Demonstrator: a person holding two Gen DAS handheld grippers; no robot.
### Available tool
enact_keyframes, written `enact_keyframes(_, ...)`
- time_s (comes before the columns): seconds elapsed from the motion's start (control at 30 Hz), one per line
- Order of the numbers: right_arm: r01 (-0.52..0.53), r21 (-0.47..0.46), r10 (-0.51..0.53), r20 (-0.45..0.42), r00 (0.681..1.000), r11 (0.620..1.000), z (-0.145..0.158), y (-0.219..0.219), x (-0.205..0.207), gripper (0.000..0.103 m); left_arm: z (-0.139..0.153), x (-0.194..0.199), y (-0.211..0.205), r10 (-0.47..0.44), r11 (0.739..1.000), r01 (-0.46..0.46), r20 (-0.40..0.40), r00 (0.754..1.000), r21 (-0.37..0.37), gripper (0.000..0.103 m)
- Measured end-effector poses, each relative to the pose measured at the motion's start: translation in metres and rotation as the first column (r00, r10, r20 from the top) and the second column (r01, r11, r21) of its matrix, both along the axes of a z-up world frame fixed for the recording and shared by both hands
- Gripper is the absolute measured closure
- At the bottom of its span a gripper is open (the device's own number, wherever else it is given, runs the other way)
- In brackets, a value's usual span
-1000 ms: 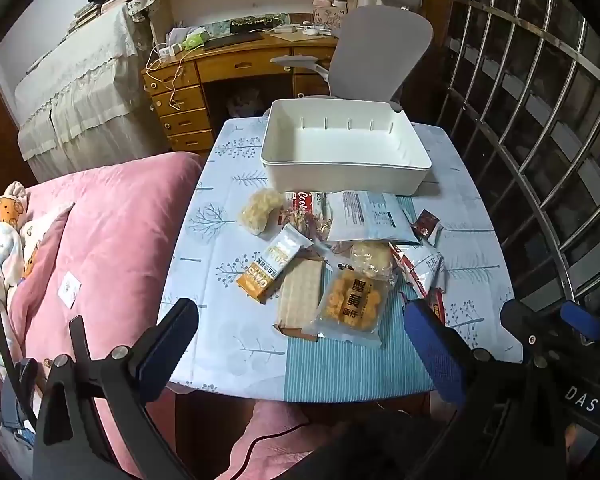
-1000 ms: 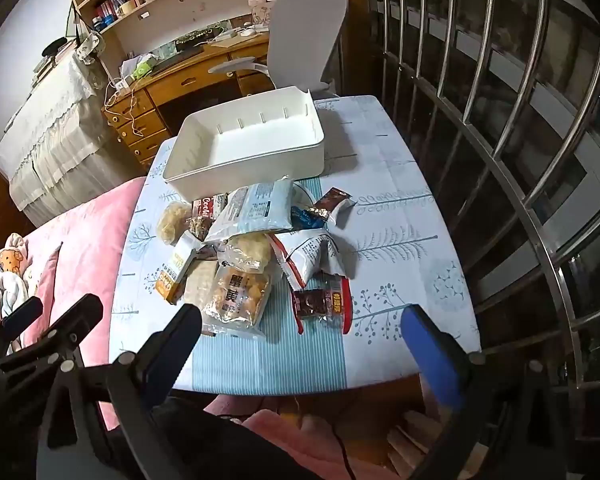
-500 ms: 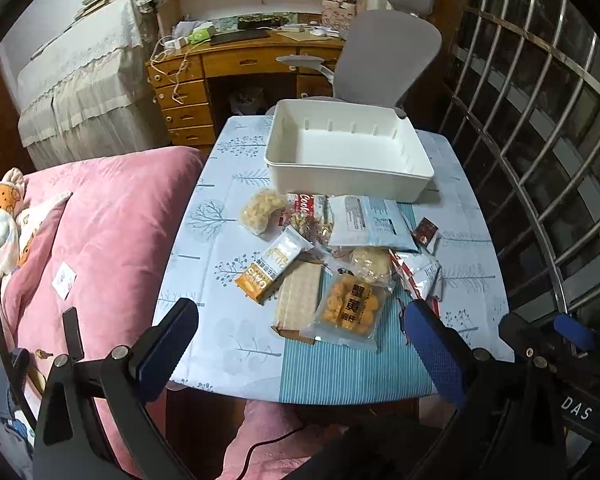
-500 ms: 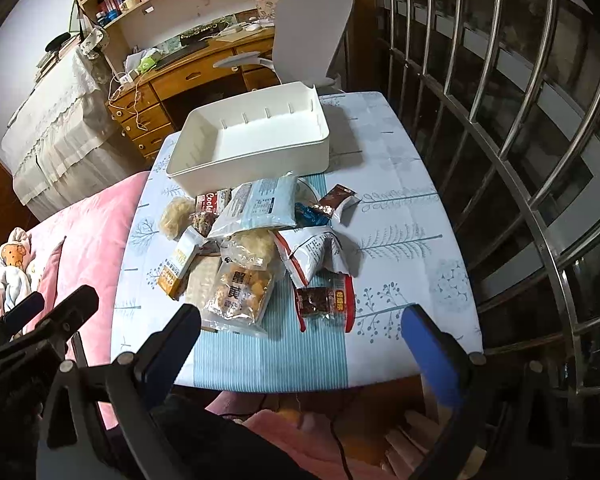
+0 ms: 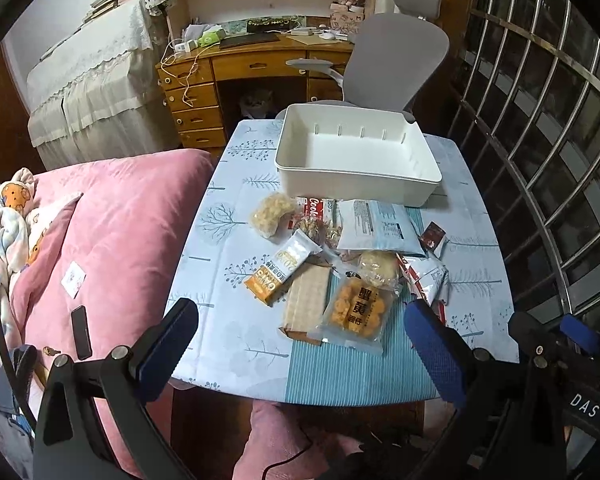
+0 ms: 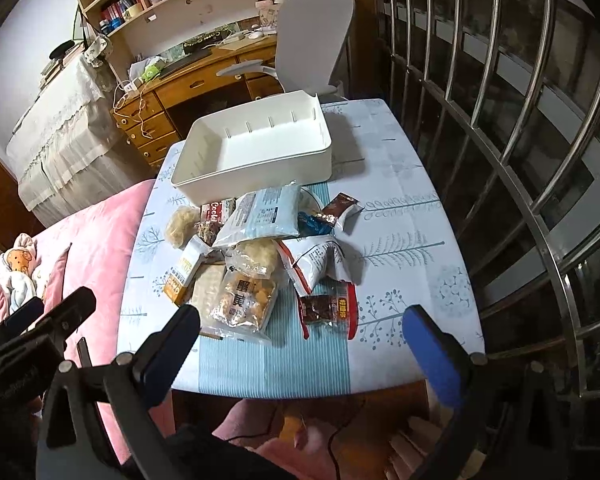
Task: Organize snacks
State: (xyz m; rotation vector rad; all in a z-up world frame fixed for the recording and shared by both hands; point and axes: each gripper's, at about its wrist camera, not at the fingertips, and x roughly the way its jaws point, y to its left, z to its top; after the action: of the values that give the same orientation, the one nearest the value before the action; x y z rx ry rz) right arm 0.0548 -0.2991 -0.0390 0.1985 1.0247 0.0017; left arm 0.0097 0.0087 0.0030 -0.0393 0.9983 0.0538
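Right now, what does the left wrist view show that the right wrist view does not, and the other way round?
Only the left wrist view shows the dark phone lying flat on the pink quilt, and the white label on that quilt.

Only the right wrist view shows the whole red-edged dark snack packet and the blue wrapper beside the big pale bag.

Both show the empty white bin behind the snack pile, the orange oats bar, and an open gripper on each side: left gripper, right gripper.
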Motion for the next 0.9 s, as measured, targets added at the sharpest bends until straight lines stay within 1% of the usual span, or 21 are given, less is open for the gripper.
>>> enact_keyframes(0.13, 0.002, 0.003, -0.002, -0.002, 1.0, 1.0, -0.001, -0.002, -0.001, 0.002, -0.003, -0.002, 0.0, 0.013, 1.0, -0.013, -0.013, 1.0, 0.009, 0.001)
enact_keyframes(0.27, 0.01, 0.004, -0.01, -0.012, 1.0, 1.0, -0.006, -0.007, -0.003, 0.002, -0.009, -0.004, 0.003, 0.02, 1.0, -0.02, -0.031, 0.999, -0.006, 0.001)
enact_keyframes(0.37, 0.015, 0.013, -0.015, -0.024, 1.0, 1.0, -0.01, -0.01, -0.003, 0.002, -0.016, -0.003, 0.005, 0.023, 1.0, -0.024, -0.051, 0.998, -0.005, 0.001)
enact_keyframes(0.47, 0.015, 0.027, -0.014, -0.034, 0.999, 1.0, -0.016, -0.012, -0.002, 0.002, -0.026, -0.001, 0.007, 0.021, 1.0, -0.022, -0.083, 0.996, -0.009, 0.001)
enact_keyframes(0.6, -0.001, 0.034, 0.002, -0.029, 1.0, 0.999, -0.029, -0.012, 0.0, 0.002, -0.042, 0.008, 0.007, 0.012, 1.0, -0.011, -0.128, 0.992, 0.01, 0.001)
enact_keyframes(0.83, -0.031, -0.007, 0.031, -0.007, 0.999, 0.999, -0.058, -0.007, 0.0, 0.002, -0.075, 0.028, 0.0, -0.041, 0.999, 0.046, -0.22, 0.975, 0.015, 0.001)
enact_keyframes(0.9, -0.036, -0.029, 0.036, 0.007, 0.999, 0.999, -0.066, -0.008, 0.001, 0.002, -0.085, 0.037, -0.004, -0.069, 0.997, 0.073, -0.257, 0.964, 0.007, 0.001)
